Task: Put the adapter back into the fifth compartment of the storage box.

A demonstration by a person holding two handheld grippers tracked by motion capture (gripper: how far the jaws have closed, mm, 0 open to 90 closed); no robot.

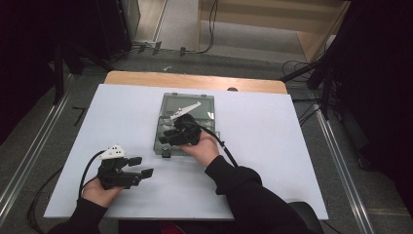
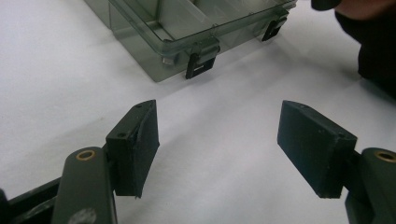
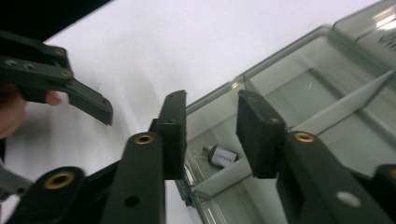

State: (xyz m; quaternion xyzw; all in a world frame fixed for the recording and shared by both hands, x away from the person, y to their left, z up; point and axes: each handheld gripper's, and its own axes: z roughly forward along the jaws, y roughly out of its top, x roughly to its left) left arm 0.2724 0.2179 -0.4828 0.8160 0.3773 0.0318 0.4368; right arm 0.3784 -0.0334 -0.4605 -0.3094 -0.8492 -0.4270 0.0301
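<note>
Black tongs [image 1: 141,166] – brass rivets, black sleeves [image 1: 243,187].

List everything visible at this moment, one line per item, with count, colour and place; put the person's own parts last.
Compartment box: 1, clear grey-green, lid shut, middle of the sheet.
Latches: 2, black, on the box's near side.
Small cylindrical part: 1, silver and dark, inside a corner compartment.
Sheet: 1, white, covering the table.
Table: 1, wooden, far edge showing.
Left gripper: 1, black, open, near left of the sheet.
Right gripper: 1, black, open, over the box.

Bright white table [image 1: 272,146], dark surroundings — close views soft, slightly blurred.
</note>
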